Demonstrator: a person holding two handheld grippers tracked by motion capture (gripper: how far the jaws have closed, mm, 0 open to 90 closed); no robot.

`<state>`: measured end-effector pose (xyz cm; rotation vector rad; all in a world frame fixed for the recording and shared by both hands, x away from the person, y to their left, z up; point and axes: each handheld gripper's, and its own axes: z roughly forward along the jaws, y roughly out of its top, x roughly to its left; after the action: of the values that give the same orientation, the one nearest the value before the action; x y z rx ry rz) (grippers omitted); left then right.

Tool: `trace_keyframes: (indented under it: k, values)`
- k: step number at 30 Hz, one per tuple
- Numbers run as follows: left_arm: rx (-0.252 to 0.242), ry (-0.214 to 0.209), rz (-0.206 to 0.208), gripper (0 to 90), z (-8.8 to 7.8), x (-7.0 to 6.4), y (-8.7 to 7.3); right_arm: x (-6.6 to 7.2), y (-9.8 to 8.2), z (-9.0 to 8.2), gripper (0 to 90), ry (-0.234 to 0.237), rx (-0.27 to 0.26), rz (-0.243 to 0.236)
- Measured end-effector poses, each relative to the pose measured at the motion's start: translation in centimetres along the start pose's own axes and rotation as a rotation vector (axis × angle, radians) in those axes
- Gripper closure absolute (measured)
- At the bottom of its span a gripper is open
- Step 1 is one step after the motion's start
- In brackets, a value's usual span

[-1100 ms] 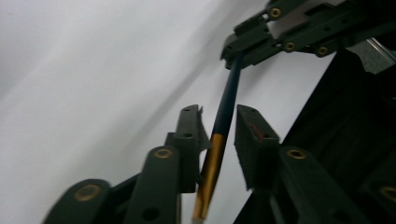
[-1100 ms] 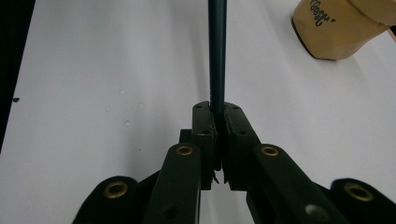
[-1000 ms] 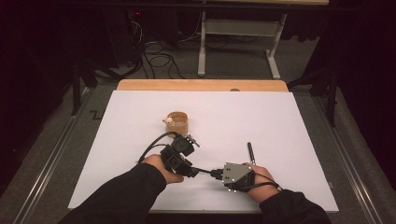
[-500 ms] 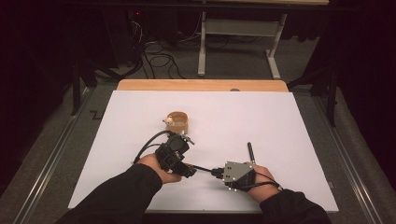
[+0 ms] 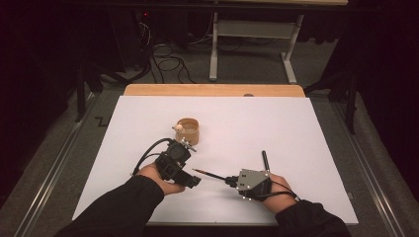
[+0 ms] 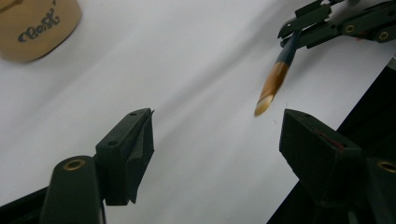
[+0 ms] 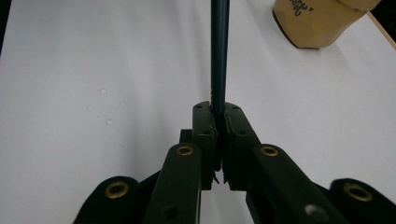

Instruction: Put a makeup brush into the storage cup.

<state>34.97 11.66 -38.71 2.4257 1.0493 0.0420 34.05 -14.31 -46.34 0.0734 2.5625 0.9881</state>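
Right gripper (image 7: pixel 218 109) clamped on a dark pencil (image 7: pixel 219 51). Left gripper (image 6: pixel 217 140) jaws have just been opening, nothing between them, pencil tip just beyond. Tan cup (image 5: pixel 188 130) sits farther back.

Pencil (image 5: pixel 211 174): slim dark shaft, bare tan wood at sharpened tip (image 6: pixel 271 88). Held near level just above white bench, blunt end clamped in right tongs (image 7: pixel 218 122), tip pointing left.

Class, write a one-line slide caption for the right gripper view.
Right gripper clamps a dark pencil pointing away over the white table, tan cup beyond.
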Motion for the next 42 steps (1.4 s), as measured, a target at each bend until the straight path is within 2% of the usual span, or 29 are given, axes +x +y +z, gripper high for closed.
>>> trace_keyframes:
  k: [4, 8, 15, 19, 26, 29, 37, 42]
  values:
    - [-0.019, 0.002, -0.026, 23.6, 0.2, 0.5, -0.6, -0.1, -0.1, 0.0, 86.7, -0.006, 0.004, 0.008]
    - [-0.031, -0.009, -0.024, 19.1, 0.5, 0.8, -1.2, -0.2, -0.2, 0.0, 86.7, -0.016, 0.010, 0.025]
    - [-0.080, -0.012, -0.060, 17.3, 1.4, 1.5, -2.3, -0.4, -0.3, -0.1, 86.7, -0.031, 0.013, 0.044]
    - [-0.107, -0.009, -0.063, 17.0, 2.0, 1.7, -2.9, -0.5, -0.4, -0.1, 86.7, -0.042, 0.011, 0.051]
    - [-0.181, -0.008, -0.076, 17.0, 3.2, 1.8, -3.8, -0.6, -0.5, -0.2, 86.7, -0.052, 0.016, 0.066]
    - [-0.225, -0.026, -0.097, 17.4, 3.9, 1.8, -4.0, -0.7, -0.5, -0.3, 86.7, -0.052, 0.020, 0.064]
    - [-0.311, -0.035, -0.088, 18.4, 5.4, 1.6, -3.9, -0.7, -0.6, -0.2, 86.7, -0.060, 0.020, 0.077]
    - [-0.349, -0.005, -0.082, 18.4, 6.4, 1.7, -4.2, -0.8, -0.6, -0.2, 86.7, -0.062, 0.033, 0.077]
